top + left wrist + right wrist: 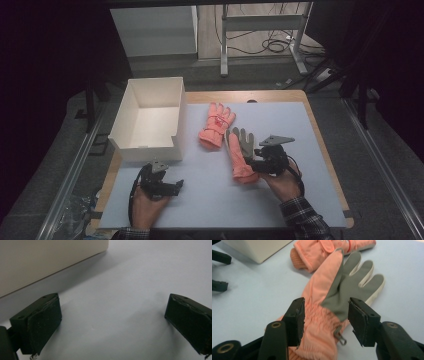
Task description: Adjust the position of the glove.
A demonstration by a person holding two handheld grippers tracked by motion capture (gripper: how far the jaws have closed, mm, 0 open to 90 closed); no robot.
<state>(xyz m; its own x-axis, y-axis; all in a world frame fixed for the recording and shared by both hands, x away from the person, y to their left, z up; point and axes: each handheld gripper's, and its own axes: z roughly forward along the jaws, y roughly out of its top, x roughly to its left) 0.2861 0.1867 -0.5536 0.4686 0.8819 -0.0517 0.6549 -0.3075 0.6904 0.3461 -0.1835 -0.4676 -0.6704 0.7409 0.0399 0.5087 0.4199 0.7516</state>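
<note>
jaws of my right gripper (pixel 325 322) stand apart around the wrist of the near glove (pixel 332 302) on the table (pixel 300 150), pads not pressing; soft and light, best pinched at its gathered cuff, second glove (pixel 216 125) and box (pixel 150 117) beyond.

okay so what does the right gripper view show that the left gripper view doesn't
Right gripper view: the right gripper with its jaws set on either side of the wrist of the grey-palmed glove, a gap at the right pad, and the second pink glove lying beyond it. Left gripper view: the left gripper, jaws wide apart over bare surface with nothing between them. Both take in the pale table cover and a corner of the white box.
</note>
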